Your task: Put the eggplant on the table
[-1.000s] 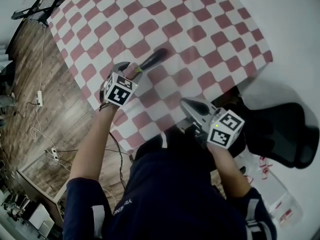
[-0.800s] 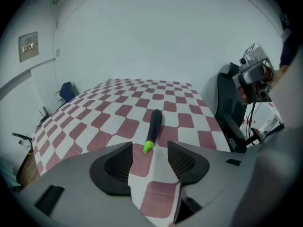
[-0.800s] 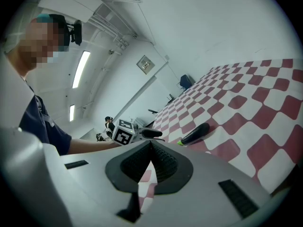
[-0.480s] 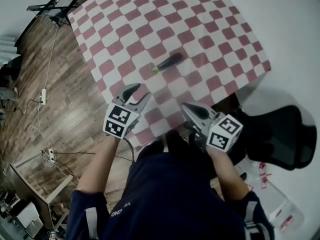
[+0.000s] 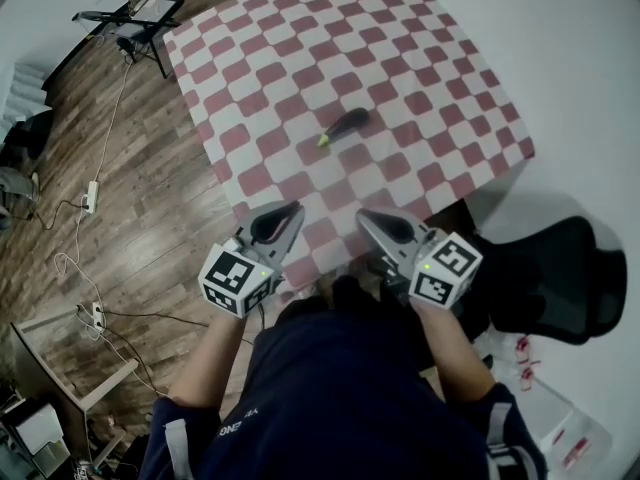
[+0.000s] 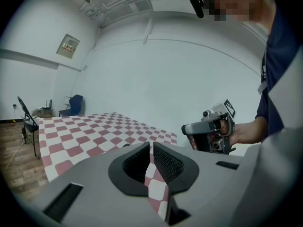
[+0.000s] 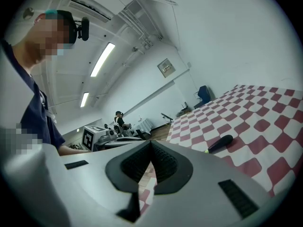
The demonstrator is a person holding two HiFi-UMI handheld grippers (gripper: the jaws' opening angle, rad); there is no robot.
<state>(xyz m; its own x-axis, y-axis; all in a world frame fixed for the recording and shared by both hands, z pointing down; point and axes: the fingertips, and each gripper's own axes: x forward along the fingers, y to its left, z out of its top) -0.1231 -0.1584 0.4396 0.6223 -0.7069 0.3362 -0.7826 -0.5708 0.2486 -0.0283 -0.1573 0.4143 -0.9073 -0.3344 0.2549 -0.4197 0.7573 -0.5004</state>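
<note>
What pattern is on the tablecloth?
The tablecloth is red-and-white checked, clearest in the head view.

The eggplant lies on the table, near its middle and clear of every edge. The person stands at the table's near edge. A chair stands just off the table's near right corner. A stand is on the floor beside the table's far left corner. A power strip lies on the floor well left of the table, and cables trail from it toward the near side. A second chair stands beyond the table's far edge.
</note>
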